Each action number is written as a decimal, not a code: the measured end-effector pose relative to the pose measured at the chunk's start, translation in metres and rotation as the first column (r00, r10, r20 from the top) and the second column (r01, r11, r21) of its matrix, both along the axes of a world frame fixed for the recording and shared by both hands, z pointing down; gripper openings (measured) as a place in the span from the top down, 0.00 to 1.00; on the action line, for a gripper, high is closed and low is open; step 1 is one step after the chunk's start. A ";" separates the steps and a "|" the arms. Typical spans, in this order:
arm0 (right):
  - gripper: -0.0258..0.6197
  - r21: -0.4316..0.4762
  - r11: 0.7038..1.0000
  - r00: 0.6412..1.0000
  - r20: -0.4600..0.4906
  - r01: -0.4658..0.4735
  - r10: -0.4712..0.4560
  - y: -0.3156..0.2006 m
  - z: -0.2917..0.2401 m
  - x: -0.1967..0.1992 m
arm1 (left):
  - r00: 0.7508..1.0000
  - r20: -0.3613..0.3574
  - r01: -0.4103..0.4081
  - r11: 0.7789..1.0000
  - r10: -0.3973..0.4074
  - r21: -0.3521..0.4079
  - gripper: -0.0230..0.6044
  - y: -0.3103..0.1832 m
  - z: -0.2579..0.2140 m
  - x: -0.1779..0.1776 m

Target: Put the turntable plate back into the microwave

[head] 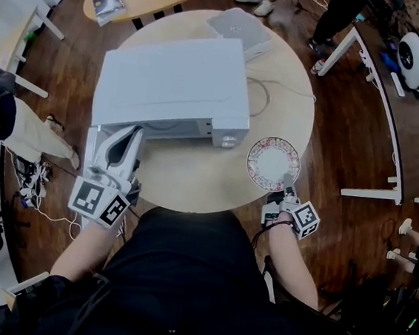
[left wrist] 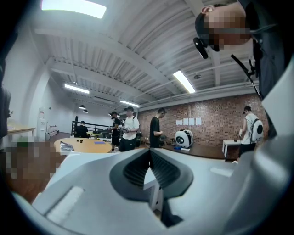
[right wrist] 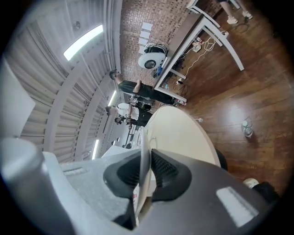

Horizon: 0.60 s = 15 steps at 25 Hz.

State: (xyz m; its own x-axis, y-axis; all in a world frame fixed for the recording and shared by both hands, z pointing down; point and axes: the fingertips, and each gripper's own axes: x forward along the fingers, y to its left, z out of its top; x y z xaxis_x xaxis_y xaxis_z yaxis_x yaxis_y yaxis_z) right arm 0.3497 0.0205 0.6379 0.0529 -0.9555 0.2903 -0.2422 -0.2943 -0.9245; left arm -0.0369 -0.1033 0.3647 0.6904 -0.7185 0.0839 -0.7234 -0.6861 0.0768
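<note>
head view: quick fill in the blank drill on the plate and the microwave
1. The floral-rimmed plate is gripped at its rim by the jaws of the ____ gripper.
2. The white microwave stands on a ____ table.
3. The microwave door, beside the left gripper, is ____.
4. The plate is still ____ the microwave.

Missing words: right; round; open; outside

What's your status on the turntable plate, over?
Right gripper shut on turntable plate rim; plate outside, right of microwave. Left gripper shut at the open door. No obstruction seen.
</note>
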 end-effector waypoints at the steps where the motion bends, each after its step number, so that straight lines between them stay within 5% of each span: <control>1: 0.91 0.000 1.000 1.000 0.001 -0.002 0.002 -0.001 0.000 -0.002 | 1.000 -0.001 0.001 1.000 -0.001 -0.001 0.96 0.000 0.000 -0.003; 15: 0.91 -0.012 1.000 0.999 0.032 -0.022 0.022 0.001 -0.016 -0.045 | 1.000 -0.021 0.011 1.000 -0.011 0.005 0.96 -0.001 -0.007 -0.046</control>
State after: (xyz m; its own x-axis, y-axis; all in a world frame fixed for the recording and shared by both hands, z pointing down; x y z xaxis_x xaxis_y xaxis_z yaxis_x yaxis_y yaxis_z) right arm 0.3048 0.0218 0.6217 0.0644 -0.9509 0.3029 -0.2060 -0.3096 -0.9283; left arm -0.0833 -0.1041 0.3579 0.6840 -0.7266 0.0654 -0.7293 -0.6785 0.0882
